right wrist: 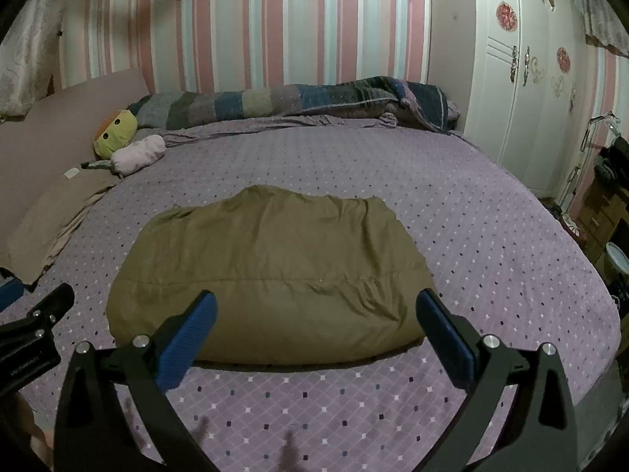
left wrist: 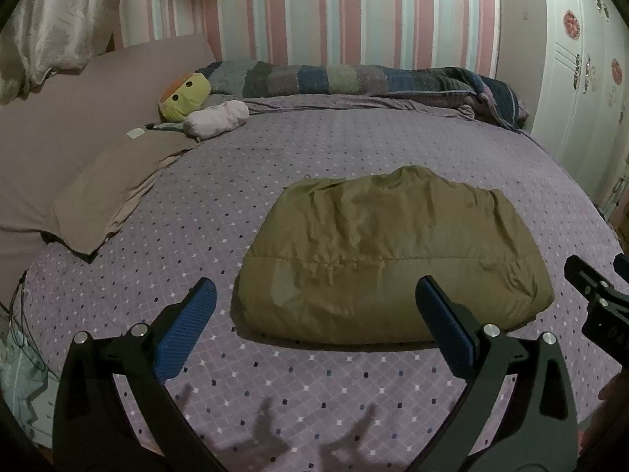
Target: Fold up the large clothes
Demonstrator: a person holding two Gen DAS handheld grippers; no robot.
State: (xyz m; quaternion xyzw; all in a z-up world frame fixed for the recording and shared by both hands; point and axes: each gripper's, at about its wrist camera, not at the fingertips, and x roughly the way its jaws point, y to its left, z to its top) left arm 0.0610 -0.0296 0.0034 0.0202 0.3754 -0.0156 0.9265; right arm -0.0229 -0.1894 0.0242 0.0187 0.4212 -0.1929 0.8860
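An olive-green padded garment (left wrist: 389, 255) lies folded into a thick rectangular bundle on the purple patterned bed (left wrist: 314, 145); it also shows in the right wrist view (right wrist: 267, 271). My left gripper (left wrist: 316, 295) is open and empty, hovering above the bed just in front of the bundle's near left edge. My right gripper (right wrist: 316, 306) is open and empty, hovering just in front of the bundle's near edge, its blue pads (right wrist: 188, 338) wide apart. Part of the right gripper shows at the right edge of the left wrist view (left wrist: 597, 291).
A brown pillow (left wrist: 114, 196) lies at the left of the bed. A yellow-green plush toy (left wrist: 184, 96) and a pale pink roll (left wrist: 216, 118) sit near the headboard. A striped blanket (left wrist: 354, 78) lies along the far side. A white wardrobe (right wrist: 523, 90) stands right.
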